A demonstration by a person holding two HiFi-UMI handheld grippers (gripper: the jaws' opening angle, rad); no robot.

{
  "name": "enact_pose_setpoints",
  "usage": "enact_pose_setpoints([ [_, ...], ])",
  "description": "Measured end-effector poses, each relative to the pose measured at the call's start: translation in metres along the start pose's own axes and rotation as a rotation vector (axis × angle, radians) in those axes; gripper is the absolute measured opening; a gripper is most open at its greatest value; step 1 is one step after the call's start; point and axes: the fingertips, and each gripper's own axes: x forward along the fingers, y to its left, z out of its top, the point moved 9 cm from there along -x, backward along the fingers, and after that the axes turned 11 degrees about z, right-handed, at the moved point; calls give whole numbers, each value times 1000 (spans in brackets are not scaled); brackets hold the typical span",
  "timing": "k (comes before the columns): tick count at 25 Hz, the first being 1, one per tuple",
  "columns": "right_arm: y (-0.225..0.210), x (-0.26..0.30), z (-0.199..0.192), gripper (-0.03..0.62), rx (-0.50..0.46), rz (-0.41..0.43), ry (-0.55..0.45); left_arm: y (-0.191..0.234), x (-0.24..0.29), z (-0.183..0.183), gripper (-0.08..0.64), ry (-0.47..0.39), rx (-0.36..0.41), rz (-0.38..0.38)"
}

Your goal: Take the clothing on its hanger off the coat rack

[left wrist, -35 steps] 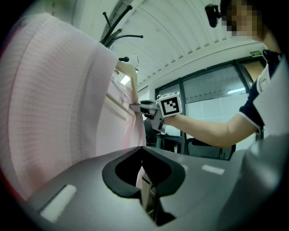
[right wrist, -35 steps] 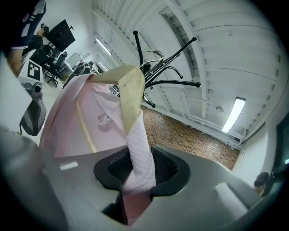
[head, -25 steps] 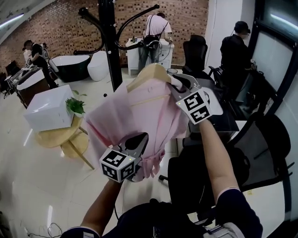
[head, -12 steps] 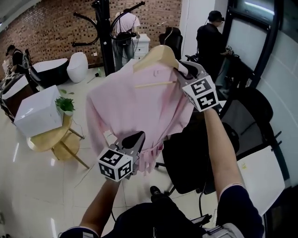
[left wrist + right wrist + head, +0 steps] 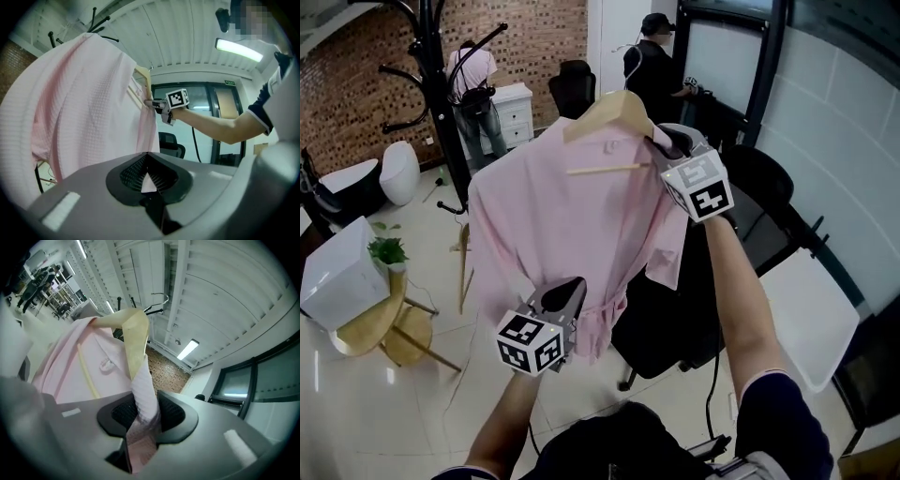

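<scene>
A pink robe hangs on a wooden hanger, held up in the air and apart from the black coat rack at the back left. My right gripper is shut on the hanger's right shoulder, with pink cloth pinched over it. The hanger rises straight from its jaws. My left gripper sits low at the robe's hem, shut on a small fold of the pink cloth. The left gripper view looks up the robe to the right gripper.
A black office chair stands right below the robe, beside a white table. At left a white box and a plant rest on a round wooden table. Two people stand at the back.
The robe on its hanger has come further away from the coat rack, which now lies farther left in view. Both grippers keep their hold; the office chair has come under the robe.
</scene>
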Motion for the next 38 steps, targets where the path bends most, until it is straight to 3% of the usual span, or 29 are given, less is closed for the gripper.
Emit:
enact_pose_setpoints([
  [6, -51, -49, -38, 115, -9, -100, 60, -35, 58, -7, 12, 10, -7, -95],
  [11, -108, -100, -91, 115, 29, -150, 101, -94, 116, -3, 12, -2, 2, -154],
  [25, -216, -177, -184, 114, 47, -244, 167, -182, 228, -19, 12, 39, -15, -201],
  [31, -229, -201, -214, 115, 44, -296, 227, -199, 255, -26, 12, 73, -4, -250],
  [38, -189, -190, -252, 117, 36, -270, 317, -196, 267, -39, 12, 112, -15, -278],
])
